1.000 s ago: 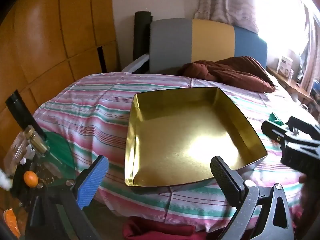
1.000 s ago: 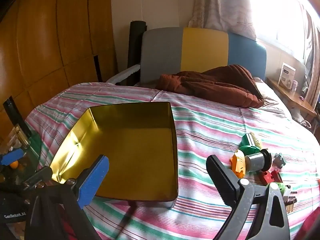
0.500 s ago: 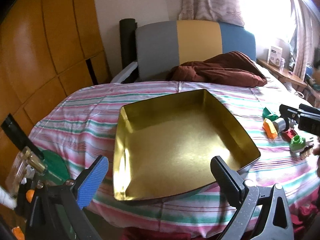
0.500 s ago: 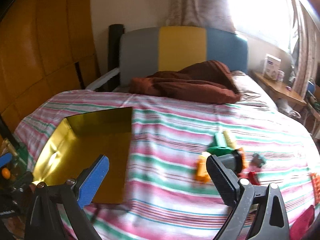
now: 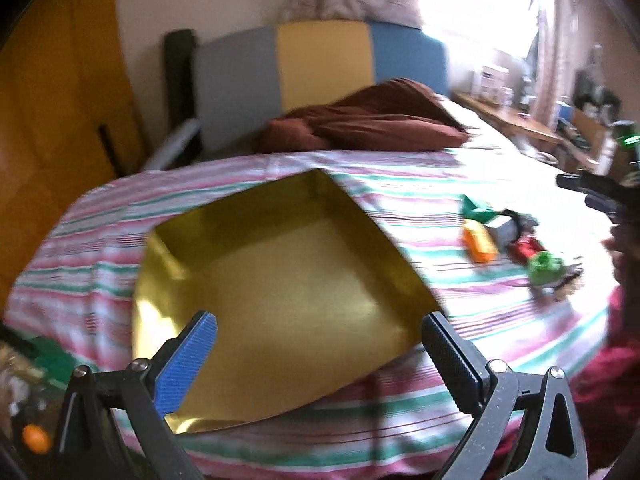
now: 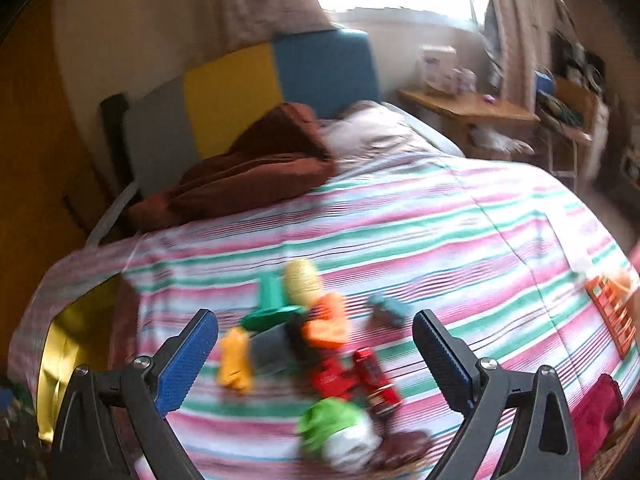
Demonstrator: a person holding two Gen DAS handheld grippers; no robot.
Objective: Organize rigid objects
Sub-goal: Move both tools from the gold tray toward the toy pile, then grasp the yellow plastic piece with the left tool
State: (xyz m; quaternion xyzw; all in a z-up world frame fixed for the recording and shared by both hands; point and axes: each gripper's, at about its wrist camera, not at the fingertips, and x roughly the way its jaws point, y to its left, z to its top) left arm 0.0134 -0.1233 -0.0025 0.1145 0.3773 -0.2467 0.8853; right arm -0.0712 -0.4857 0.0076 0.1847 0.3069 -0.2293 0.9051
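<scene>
An empty gold tin tray lies on the striped bedspread; in the right wrist view only its corner shows at the left. My left gripper hangs open over the tray's near edge, holding nothing. A blurred pile of small toys sits right of the tray: an orange piece, a grey spool, a red car, a green-and-white piece, a yellow piece and a green peg. My right gripper is open just above this pile, empty; it shows at the right edge of the left wrist view.
A brown blanket lies by the grey, yellow and blue headboard. An orange grid object sits at the bed's right edge. A wooden side table stands by the window. Wooden wardrobe panels stand left.
Both views have swung right. The toy pile now sits between the right gripper's fingers, much closer, and the tray has slid to the left edge of that view. Both grippers stay open.
</scene>
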